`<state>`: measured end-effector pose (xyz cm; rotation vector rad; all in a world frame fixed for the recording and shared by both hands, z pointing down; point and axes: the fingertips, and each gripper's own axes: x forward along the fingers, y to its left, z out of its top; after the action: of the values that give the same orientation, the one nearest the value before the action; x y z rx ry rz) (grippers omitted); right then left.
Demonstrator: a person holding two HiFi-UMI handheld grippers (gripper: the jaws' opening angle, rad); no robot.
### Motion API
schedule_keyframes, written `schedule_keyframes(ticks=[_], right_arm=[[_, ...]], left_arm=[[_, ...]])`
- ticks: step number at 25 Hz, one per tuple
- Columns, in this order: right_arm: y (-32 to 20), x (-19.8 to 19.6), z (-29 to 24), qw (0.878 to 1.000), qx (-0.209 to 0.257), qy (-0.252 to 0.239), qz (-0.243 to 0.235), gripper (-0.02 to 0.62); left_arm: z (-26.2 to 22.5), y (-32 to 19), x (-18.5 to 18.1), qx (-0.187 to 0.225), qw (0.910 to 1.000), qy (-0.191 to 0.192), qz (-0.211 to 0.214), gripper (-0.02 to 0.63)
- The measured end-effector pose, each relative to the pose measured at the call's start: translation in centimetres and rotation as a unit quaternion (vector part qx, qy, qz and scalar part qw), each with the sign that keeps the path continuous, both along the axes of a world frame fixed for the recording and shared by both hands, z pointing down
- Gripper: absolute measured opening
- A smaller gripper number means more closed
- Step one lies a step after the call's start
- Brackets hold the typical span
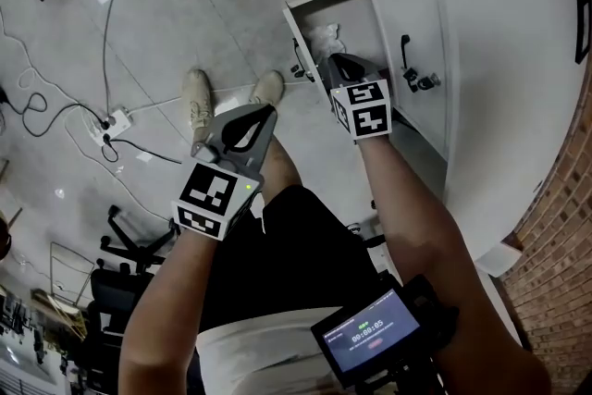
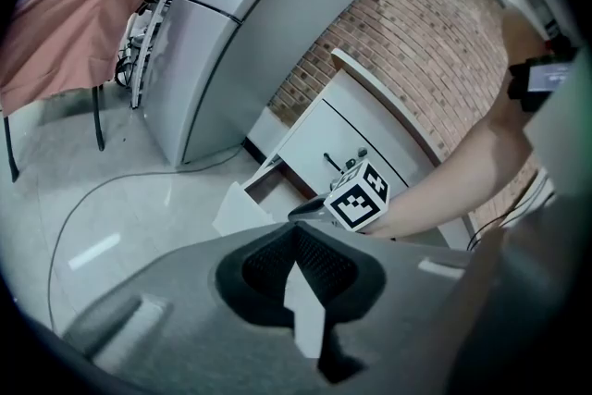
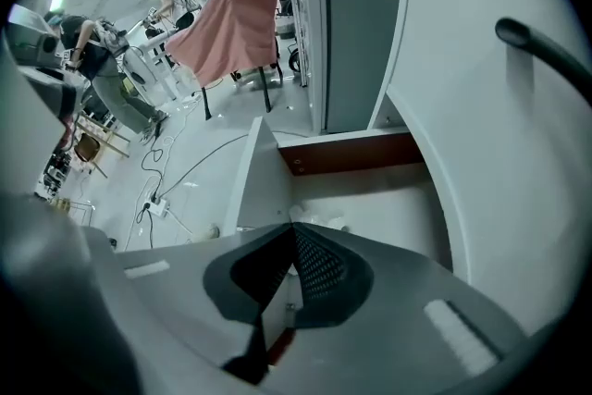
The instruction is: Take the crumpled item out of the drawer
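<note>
At the low white cabinet [image 1: 416,14], one drawer [image 1: 310,9] stands pulled out over the grey floor. Its contents: the crumpled white item [image 1: 326,39], lying on the drawer bottom toward the end nearest the person. Right gripper [image 1: 331,60] points steeply down over the open drawer, jaws closed together and holding nothing, tips just short of the crumpled item; contact cannot be confirmed. Left gripper [image 1: 265,114] hangs outside the drawer, above the person's shoes [image 1: 196,97], jaws likewise closed and empty. Adjacent cabinet front with black handle [image 1: 404,51] is closed.
</note>
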<state>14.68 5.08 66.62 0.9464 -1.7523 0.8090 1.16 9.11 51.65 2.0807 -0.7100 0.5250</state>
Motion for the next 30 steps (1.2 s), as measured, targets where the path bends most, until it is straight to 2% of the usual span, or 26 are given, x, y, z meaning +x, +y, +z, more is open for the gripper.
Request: schedule_keyframes(ticks=[8, 16, 23, 30], right_arm=[[-1.8, 1.5, 3.4, 1.000, 0.010, 0.020, -0.005, 0.008], [-4.0, 2.7, 6.8, 0.999, 0.008, 0.027, 0.039, 0.013], [-4.3, 2.9, 8.6, 0.995, -0.006, 0.014, 0.099, 0.132], [-5.2, 3.3, 10.2, 0.990, -0.029, -0.004, 0.139, 0.189]], left_arm=[[2.2, 0.4, 1.2, -0.013, 0.9998, 0.013, -0.004, 0.003], [2.8, 1.0, 1.1, -0.019, 0.9995, 0.023, -0.005, 0.003], [3.6, 0.9, -0.4, -0.022, 0.9995, 0.014, -0.018, 0.003], [4.2, 1.4, -0.6, -0.018, 0.9998, 0.008, -0.008, 0.003]])
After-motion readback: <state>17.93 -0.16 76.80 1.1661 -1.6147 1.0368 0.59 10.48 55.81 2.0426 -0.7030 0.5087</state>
